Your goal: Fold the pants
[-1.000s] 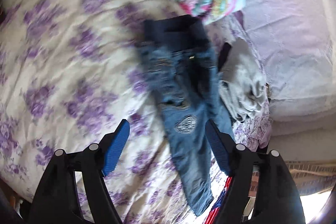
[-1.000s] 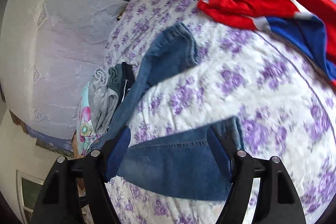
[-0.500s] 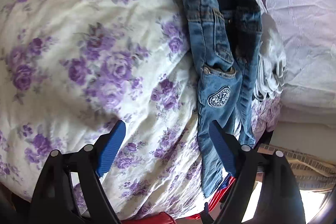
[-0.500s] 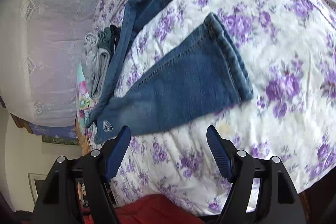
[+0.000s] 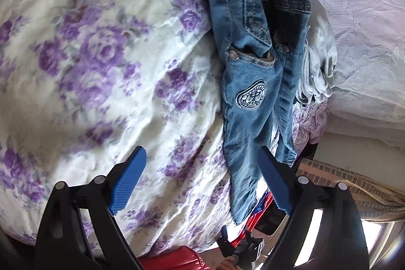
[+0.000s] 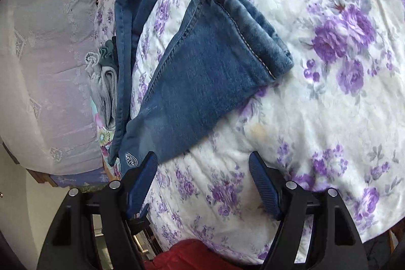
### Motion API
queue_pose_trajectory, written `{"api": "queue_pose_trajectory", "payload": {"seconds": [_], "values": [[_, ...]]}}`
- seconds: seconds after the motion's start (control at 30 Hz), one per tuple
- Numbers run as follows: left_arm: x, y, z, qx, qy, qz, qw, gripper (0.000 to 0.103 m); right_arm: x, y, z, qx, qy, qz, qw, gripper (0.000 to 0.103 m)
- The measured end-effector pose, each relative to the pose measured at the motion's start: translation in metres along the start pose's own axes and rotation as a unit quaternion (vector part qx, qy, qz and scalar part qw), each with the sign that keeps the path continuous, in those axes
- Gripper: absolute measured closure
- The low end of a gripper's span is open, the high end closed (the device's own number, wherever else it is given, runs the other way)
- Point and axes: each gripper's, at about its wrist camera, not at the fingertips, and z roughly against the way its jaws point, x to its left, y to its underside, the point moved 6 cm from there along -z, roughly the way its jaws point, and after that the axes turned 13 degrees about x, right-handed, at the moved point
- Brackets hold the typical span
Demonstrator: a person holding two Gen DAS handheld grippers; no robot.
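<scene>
Blue ribbed pads are standing wide apart on both the left gripper [image 5: 201, 180] and the right gripper [image 6: 202, 181], neither one holding anything. Jeans [image 5: 249, 82] are lying flat on the flowered bedspread [image 5: 101, 55], just ahead of the left jaws' right-hand pad; a round embroidered patch [image 5: 251, 95] is showing on one thigh, its lettering too small to read. Right view: one cuffed leg [image 6: 215, 62] is spreading ahead of the open jaws, the other leg [image 6: 131, 17] running alongside grey folded clothes [image 6: 103, 82].
</scene>
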Motion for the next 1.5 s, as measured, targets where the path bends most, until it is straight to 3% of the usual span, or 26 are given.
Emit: {"api": "queue_pose_trajectory", "payload": {"seconds": [0.13, 0.2, 0.3, 0.33, 0.37, 0.47, 0.53, 0.67, 0.87, 1.0, 1.03, 1.07, 1.1, 1.23, 1.33, 1.4, 1.43, 1.5], "values": [[0.016, 0.008, 0.004, -0.007, -0.002, 0.019, 0.9998, 0.016, 0.006, -0.015, -0.007, -0.011, -0.007, 0.009, 1.0, 0.03], [0.023, 0.009, 0.006, -0.012, -0.002, 0.03, 0.9995, 0.016, 0.01, -0.024, -0.01, -0.015, -0.01, 0.015, 1.0, 0.037], [0.025, 0.007, 0.009, -0.02, -0.002, 0.037, 0.9991, 0.016, 0.02, -0.036, -0.01, -0.029, -0.007, 0.033, 0.999, 0.068], [0.025, 0.004, 0.01, -0.024, -0.002, 0.036, 0.999, 0.016, 0.024, -0.04, -0.009, -0.038, -0.004, 0.04, 0.998, 0.089], [0.022, 0.0, 0.012, -0.03, -0.004, 0.035, 0.9989, 0.016, 0.031, -0.042, -0.003, -0.05, -0.005, 0.052, 0.997, 0.094], [0.012, -0.011, 0.018, -0.046, -0.003, 0.028, 0.9985, 0.016, 0.069, -0.049, 0.021, -0.092, 0.001, 0.12, 0.989, 0.095], [0.0, -0.024, 0.023, -0.059, 0.003, 0.021, 0.998, 0.016, 0.078, -0.059, 0.03, -0.101, 0.014, 0.132, 0.986, 0.095], [-0.023, -0.054, 0.031, -0.089, -0.011, 0.004, 0.996, 0.016, 0.054, -0.086, 0.036, -0.111, 0.024, 0.083, 0.99, 0.096], [-0.028, -0.098, 0.041, -0.126, -0.038, 0.015, 0.9912, 0.017, 0.024, -0.085, 0.024, -0.086, 0.021, 0.043, 0.995, 0.094], [-0.027, -0.114, 0.043, -0.124, -0.04, 0.03, 0.991, 0.016, 0.011, -0.078, 0.015, -0.065, -0.009, -0.001, 0.998, 0.081], [-0.03, -0.115, 0.044, -0.128, -0.044, 0.022, 0.9906, 0.017, 0.008, -0.075, 0.013, -0.063, -0.019, -0.012, 0.998, 0.07], [-0.033, -0.117, 0.047, -0.133, -0.049, 0.011, 0.9899, 0.026, 0.007, -0.072, 0.011, -0.063, -0.027, -0.02, 0.997, 0.064], [-0.035, -0.117, 0.051, -0.135, -0.058, 0.0, 0.9891, 0.042, 0.007, -0.068, 0.007, -0.059, -0.034, -0.024, 0.997, 0.063], [-0.039, -0.118, 0.055, -0.131, -0.061, -0.012, 0.9894, 0.044, 0.013, -0.06, 0.0, -0.056, -0.034, -0.018, 0.998, 0.058], [-0.031, -0.126, 0.047, -0.127, -0.097, -0.019, 0.9869, 0.063, 0.014, -0.061, -0.003, -0.068, -0.038, -0.023, 0.997, 0.058], [-0.023, -0.126, 0.05, -0.131, -0.086, -0.018, 0.9876, 0.071, 0.015, -0.064, -0.006, -0.075, -0.035, -0.018, 0.996, 0.058], [-0.021, -0.124, 0.052, -0.13, -0.079, -0.016, 0.9882, 0.074, 0.018, -0.065, -0.008, -0.074, -0.029, -0.008, 0.997, 0.061], [-0.016, -0.12, 0.059, -0.128, -0.062, -0.018, 0.9896, 0.083, 0.029, -0.066, -0.013, -0.066, -0.004, 0.022, 0.998, 0.089]]}}
